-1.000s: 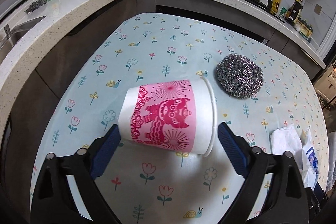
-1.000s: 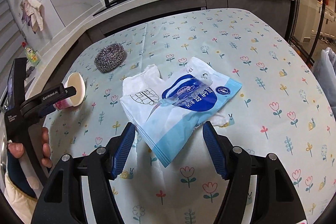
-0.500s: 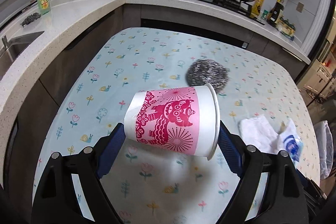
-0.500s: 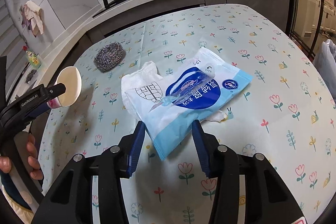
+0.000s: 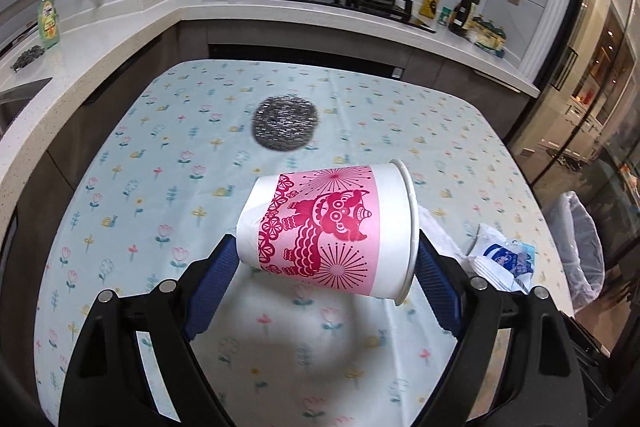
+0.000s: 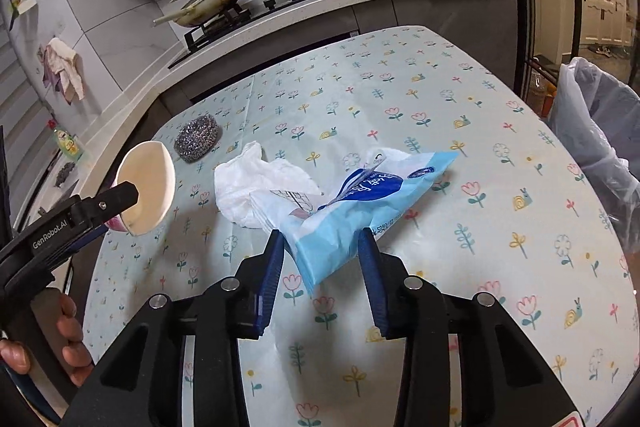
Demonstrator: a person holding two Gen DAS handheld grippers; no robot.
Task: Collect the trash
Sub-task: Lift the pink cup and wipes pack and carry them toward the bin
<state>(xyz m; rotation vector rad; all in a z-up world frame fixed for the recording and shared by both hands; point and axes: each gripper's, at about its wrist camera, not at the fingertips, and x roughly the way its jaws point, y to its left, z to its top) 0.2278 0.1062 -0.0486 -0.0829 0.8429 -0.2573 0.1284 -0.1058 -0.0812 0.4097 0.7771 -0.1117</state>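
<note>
A white paper cup (image 5: 328,227) with a pink print lies sideways between the pads of my left gripper (image 5: 326,243), held clear above the flowered tablecloth (image 5: 160,155). The right wrist view shows the same cup (image 6: 148,187) from its open mouth. My right gripper (image 6: 320,239) is closing its jaws on a blue plastic packet (image 6: 360,203). The packet is crumpled and tilted up between the pads. A white tissue (image 6: 256,183) lies on the table against the packet's far left side.
A steel scourer (image 5: 285,123) sits mid-table toward the stove. A bin lined with a clear bag (image 6: 592,131) stands off the table's right edge. Kitchen counters with pans run along the back and left. A person's hand (image 6: 68,339) grips the left tool's handle.
The left gripper has lifted the cup off the table and carried it right. The right gripper's jaws have narrowed onto the blue packet, which now bunches up and tilts off the cloth.
</note>
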